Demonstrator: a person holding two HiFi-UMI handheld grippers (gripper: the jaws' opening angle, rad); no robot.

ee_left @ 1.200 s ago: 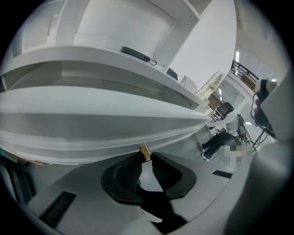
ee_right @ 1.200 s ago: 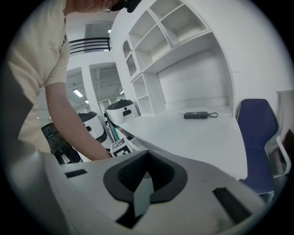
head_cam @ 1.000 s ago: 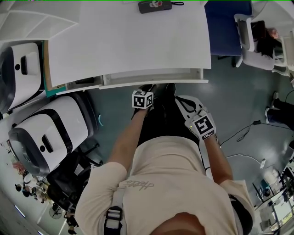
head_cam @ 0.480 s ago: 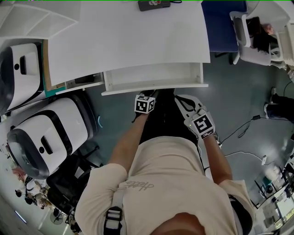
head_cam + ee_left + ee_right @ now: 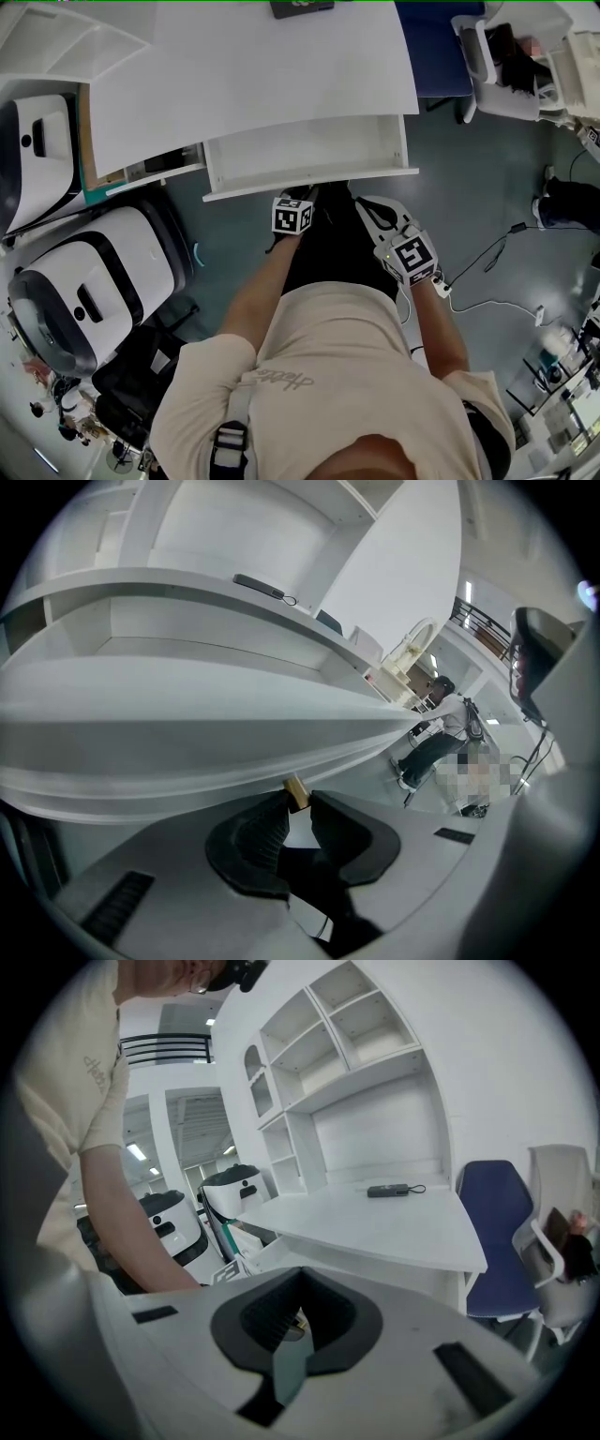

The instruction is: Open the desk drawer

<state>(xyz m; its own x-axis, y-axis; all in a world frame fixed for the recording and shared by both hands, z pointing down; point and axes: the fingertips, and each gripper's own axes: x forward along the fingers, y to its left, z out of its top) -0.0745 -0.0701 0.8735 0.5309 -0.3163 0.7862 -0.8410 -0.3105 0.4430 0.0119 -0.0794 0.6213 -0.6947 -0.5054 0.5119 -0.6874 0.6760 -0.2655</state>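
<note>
The white desk (image 5: 253, 66) has its shallow white drawer (image 5: 305, 155) pulled out toward me; its inside looks bare. My left gripper (image 5: 298, 195) sits at the middle of the drawer's front edge. In the left gripper view the drawer front (image 5: 187, 752) fills the frame, and the left gripper (image 5: 296, 803) is shut on the small brass knob (image 5: 296, 791) under that edge. My right gripper (image 5: 371, 208) hangs lower right of the drawer, apart from it. In the right gripper view the right gripper (image 5: 298, 1321) is shut with nothing held.
Two large white-and-black machines (image 5: 89, 281) stand left of me, beside an open side cubby (image 5: 141, 171). A black device (image 5: 300, 7) lies at the desk's far edge. A blue chair (image 5: 436, 47) and a seated person (image 5: 511, 42) are at the right. Cables (image 5: 487, 264) trail on the floor.
The drawer has slid out from nearly closed to well open. My left gripper has drawn back toward me with the knob held. The right gripper has barely moved.
</note>
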